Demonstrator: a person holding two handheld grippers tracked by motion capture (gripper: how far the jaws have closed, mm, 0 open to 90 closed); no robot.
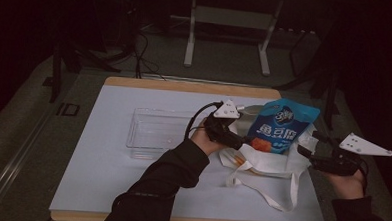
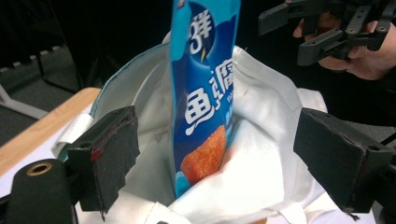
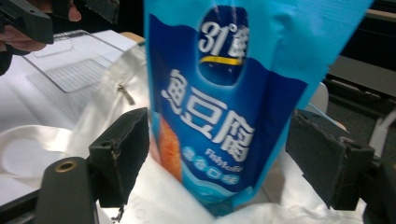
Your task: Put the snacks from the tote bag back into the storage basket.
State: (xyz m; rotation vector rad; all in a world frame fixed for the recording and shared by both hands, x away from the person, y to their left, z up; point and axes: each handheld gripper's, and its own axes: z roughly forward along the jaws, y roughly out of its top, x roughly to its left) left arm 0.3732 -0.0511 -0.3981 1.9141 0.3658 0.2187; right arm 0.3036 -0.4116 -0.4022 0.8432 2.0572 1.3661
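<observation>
The bench (image 1: 101, 176) has a white top surface with a wood-coloured edge visible along the far and near sides. A clear plastic tray (image 1: 158, 131) lies directly on it, left of centre. A white cloth bag (image 1: 266, 163) lies on the right part of the bench, its straps trailing toward the near edge. The tray and bag sit near each other.

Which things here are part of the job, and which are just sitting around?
In the job: blue snack pouch, standing in the white cloth bag; left tool and right tool, both open beside it.

Lying about: clear plastic tray, apart from the bag; metal stand on the floor behind the table.
</observation>
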